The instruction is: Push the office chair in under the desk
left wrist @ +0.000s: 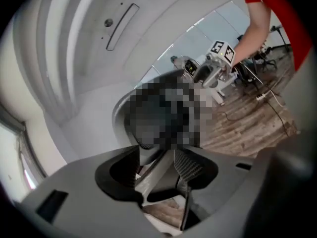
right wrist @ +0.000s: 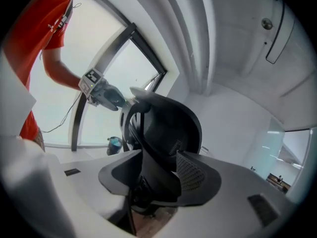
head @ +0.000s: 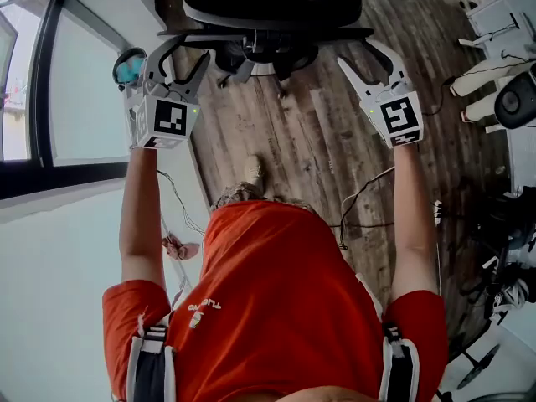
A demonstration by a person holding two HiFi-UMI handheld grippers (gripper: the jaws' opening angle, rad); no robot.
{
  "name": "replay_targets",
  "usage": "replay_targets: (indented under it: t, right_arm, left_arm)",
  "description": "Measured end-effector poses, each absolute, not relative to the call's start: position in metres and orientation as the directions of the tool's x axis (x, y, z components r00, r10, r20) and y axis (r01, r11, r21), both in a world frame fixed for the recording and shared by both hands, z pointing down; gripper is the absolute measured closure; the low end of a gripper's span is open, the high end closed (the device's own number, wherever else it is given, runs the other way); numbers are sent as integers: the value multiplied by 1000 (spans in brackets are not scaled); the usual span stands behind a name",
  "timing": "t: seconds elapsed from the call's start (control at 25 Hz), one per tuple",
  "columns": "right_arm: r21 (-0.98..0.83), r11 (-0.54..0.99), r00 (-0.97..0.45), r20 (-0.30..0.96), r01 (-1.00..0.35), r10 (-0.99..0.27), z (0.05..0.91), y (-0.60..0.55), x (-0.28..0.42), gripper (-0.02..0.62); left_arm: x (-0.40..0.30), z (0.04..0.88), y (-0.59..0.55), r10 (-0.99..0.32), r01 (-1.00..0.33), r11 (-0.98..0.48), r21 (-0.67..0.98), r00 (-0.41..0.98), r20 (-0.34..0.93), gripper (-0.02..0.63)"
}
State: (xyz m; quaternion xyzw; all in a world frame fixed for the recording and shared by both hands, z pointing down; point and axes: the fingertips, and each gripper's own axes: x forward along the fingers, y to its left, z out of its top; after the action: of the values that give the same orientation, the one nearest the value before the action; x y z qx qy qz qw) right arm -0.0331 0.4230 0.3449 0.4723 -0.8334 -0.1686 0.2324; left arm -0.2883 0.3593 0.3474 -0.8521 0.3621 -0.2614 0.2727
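Wooden floor (head: pixel 318 141) is noted beside a white wall and a window. The office chair (head: pixel 268 11) is stood on it ahead of the person, backrest nearest them. The left gripper (head: pixel 180 54) and right gripper (head: pixel 362 53) are held at the backrest's two side edges. Both sets of jaws are parted, with the backrest rim (right wrist: pixel 136 128) lying between them, not clamped.

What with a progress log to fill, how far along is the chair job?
Done: left gripper and right gripper are at the office chair's backrest. In hand: both open, its edges between their fingers. Remaining: grip and push; it stands out on wood floor.
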Motion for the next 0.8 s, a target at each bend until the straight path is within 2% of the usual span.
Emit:
replay_targets:
  t: [0.24,0.48,0.8]
  right_arm:
    - [565,514,-346,383,-646,-856,375,386,0,339]
    - [623,591,-244,554,-513,-796,409,356,21,324]
    - [589,716,-176,713,-375,-679,449,319,25,316]
  left_arm:
    - [-304,376,316,-747,-302,-598,-743,547,379,336]
    - [-307,401,284,-713,-157,-634,-757,497,495,324]
    - [-302,433,258,-648,5,-680,-734,465,603,324]
